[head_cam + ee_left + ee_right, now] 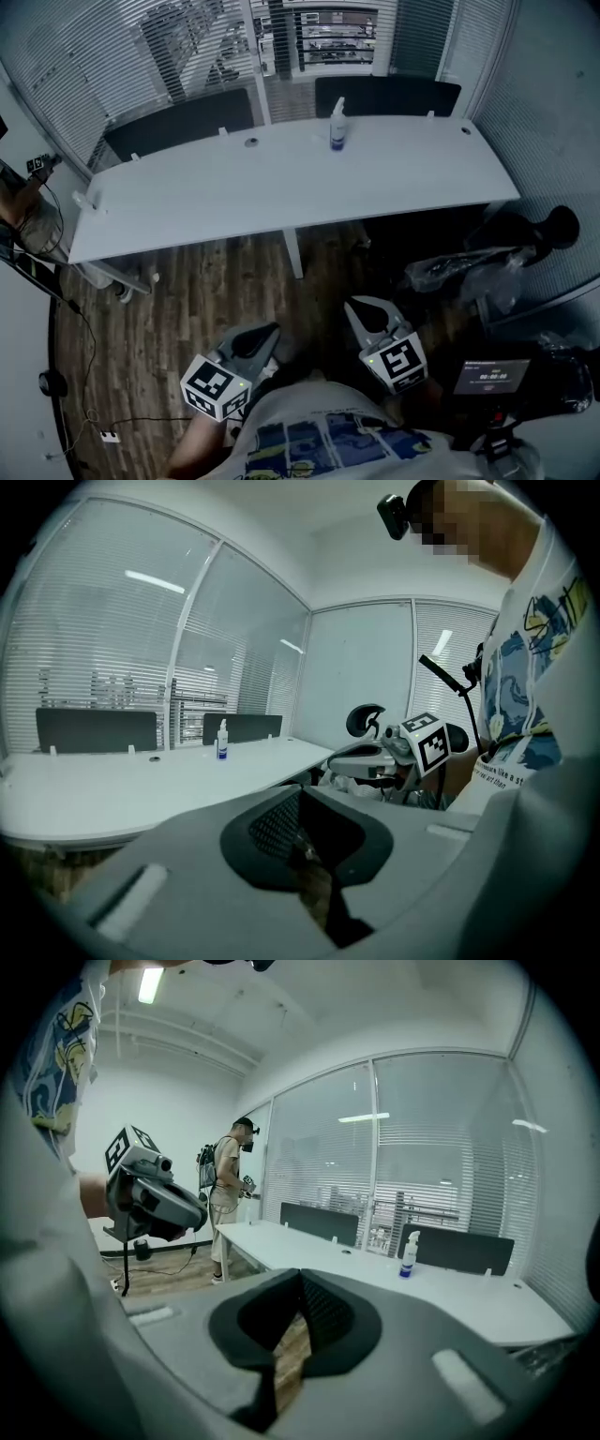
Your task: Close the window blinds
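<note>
The only container on the bench (281, 192) is a spray bottle (337, 126). It stands upright near the far edge, right of the middle, just in front of the right-hand dark divider panel (386, 94). Its lower part looks blue, but I cannot tell whether that is liquid or a label. Off the bench's right end a crumpled clear plastic bag (457, 269) lies beside a black office chair (525, 230); its contents cannot be made out.

The window blinds (112, 56) hang on the glass walls behind the far edge and run round the right end of the bench. Their slats lie level, and through the pane behind the middle of the far edge shelves in a room beyond show. A second divider panel (178, 122) stands along the far edge towards the left, with a small round grommet (251, 142) in the benchtop just in front of it.

Both tongs hang over the wood floor (178, 309) on the near side, well apart from the blinds, with the whole bench between. The left tongs (267, 334) are clenched on nothing, the pads meeting at their tips. The right tongs (362, 308) are likewise clenched and empty. They sit near each other, each pointing towards the bench.

By the left end of the bench a second person (225, 1194) stands. A thin cable (84, 328) trails over the floor there.
</note>
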Demonstrator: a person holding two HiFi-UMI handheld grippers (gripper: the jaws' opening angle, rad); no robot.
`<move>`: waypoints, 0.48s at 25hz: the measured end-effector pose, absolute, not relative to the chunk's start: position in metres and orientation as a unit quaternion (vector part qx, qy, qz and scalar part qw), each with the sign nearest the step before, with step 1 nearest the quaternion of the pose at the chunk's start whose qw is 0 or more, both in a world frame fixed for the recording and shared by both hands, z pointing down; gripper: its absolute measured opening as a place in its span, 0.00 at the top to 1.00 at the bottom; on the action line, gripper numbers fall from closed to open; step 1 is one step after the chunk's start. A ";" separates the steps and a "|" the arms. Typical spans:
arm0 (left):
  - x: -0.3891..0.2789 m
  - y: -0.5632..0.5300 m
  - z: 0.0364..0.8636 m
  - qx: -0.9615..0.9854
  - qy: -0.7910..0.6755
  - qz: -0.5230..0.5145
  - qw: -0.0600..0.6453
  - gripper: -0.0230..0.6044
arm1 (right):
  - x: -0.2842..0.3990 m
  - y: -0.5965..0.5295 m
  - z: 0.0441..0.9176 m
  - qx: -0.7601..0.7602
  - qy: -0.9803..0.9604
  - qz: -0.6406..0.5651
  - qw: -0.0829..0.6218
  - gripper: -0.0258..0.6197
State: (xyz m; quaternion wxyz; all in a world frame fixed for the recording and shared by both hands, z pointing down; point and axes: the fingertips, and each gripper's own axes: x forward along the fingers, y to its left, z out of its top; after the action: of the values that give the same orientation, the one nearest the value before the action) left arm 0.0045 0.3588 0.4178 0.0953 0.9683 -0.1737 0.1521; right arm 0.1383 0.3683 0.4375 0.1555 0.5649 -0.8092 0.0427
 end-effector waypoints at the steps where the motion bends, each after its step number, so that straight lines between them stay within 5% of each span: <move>1: 0.004 0.359 0.418 0.968 -0.175 0.152 0.097 0.95 | 0.137 0.368 0.438 0.562 -0.811 0.046 0.155 0.96; 12: -0.009 0.321 0.432 0.966 -0.176 0.154 0.113 0.95 | 0.117 0.324 0.451 0.551 -0.818 0.068 0.151 0.95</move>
State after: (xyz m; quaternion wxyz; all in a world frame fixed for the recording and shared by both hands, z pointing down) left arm -0.0095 0.3211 0.4321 0.1127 0.9656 -0.1765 0.1544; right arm 0.1169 0.3244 0.4513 0.1506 0.5505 -0.8183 0.0684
